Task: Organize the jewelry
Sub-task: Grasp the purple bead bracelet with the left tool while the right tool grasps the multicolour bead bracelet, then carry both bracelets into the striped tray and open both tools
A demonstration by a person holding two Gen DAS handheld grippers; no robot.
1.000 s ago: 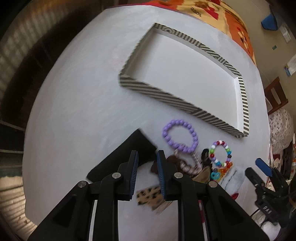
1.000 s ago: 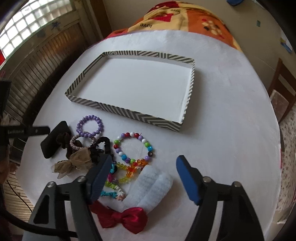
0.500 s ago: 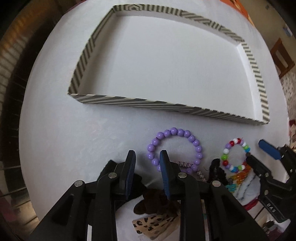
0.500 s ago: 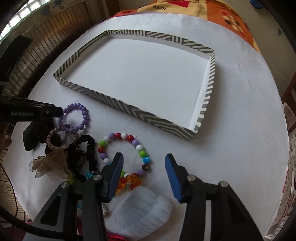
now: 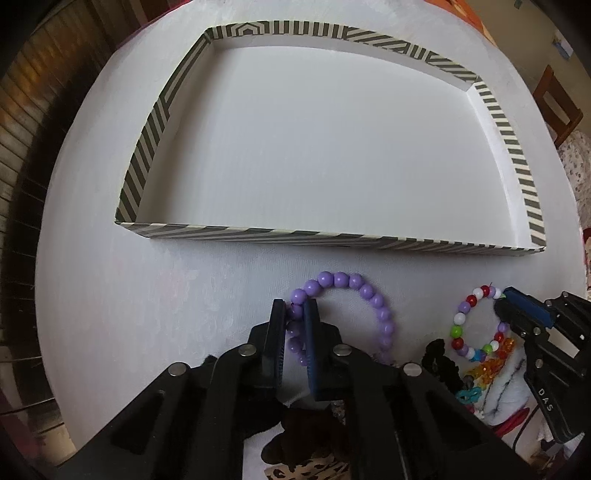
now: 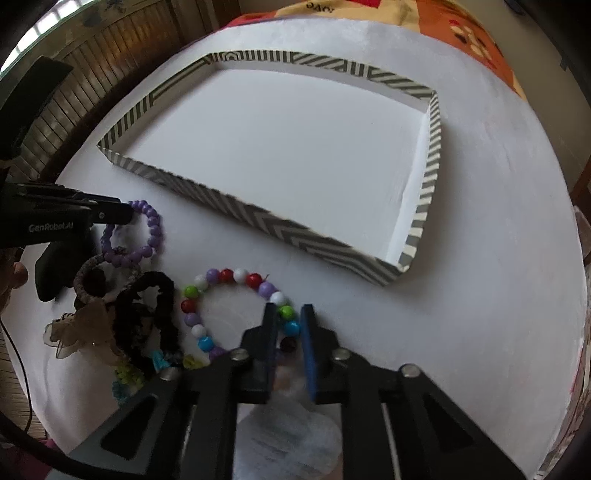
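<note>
A striped-walled white tray (image 5: 498,114) (image 6: 266,218) lies empty on the white table. In front of it, my left gripper (image 5: 294,314) is shut on the left side of a purple bead bracelet (image 5: 364,291), which rests on the table; it also shows in the right wrist view (image 6: 153,229). My right gripper (image 6: 289,317) is shut on the right side of a multicolour bead bracelet (image 6: 225,275), also seen in the left wrist view (image 5: 461,325).
A pile of hair ties and accessories lies near the bracelets: a black scrunchie (image 6: 155,317), a beige bow (image 6: 81,328), a patterned hair tie (image 6: 90,267), a white fluffy item (image 6: 291,432), a leopard-print piece (image 5: 306,470). An orange patterned cloth (image 6: 443,26) lies beyond the table.
Both grippers moved forward and down onto the bracelets. The left closed on the purple bracelet; the right narrowed from wide open and closed on the multicolour bracelet.
</note>
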